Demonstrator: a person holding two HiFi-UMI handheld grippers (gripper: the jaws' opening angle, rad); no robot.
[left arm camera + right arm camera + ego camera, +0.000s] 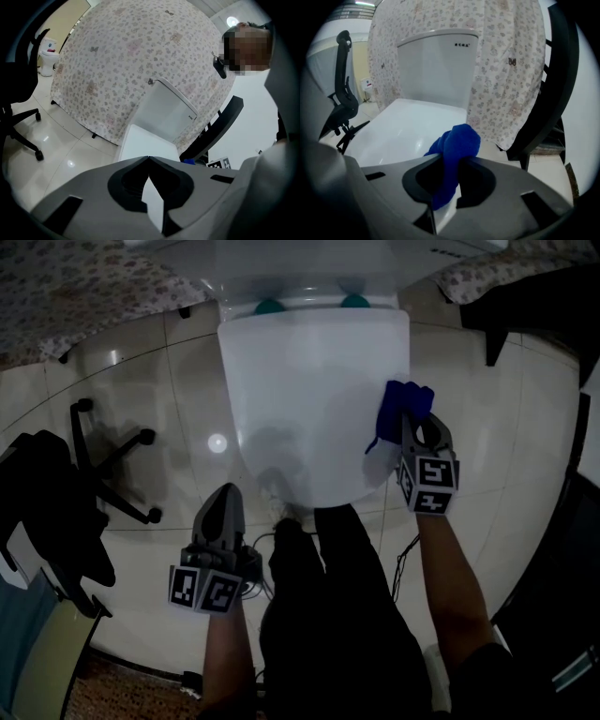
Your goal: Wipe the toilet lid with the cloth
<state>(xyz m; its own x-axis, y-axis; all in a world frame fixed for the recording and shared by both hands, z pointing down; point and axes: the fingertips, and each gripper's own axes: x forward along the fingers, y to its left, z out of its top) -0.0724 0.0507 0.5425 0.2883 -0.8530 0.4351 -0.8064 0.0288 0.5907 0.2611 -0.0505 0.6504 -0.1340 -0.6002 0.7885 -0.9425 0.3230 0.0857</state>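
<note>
The white toilet lid [309, 399] lies shut in the middle of the head view, below the cistern [433, 65]. A blue cloth [401, 412] rests on the lid's right edge, bunched up. My right gripper [409, 427] is shut on the cloth [452, 154], which bulges out past the jaws over the lid [403, 131]. My left gripper [223, 512] hangs over the floor at the lid's front left, jaws together with nothing between them. In the left gripper view the lid [145, 145] shows ahead past the closed tips.
A flowered curtain [84, 287] hangs on both sides of the cistern. A black office chair base [112, 465] stands on the tiled floor at left. My dark trouser leg [328, 606] is in front of the toilet. A black chair [534, 306] is at right.
</note>
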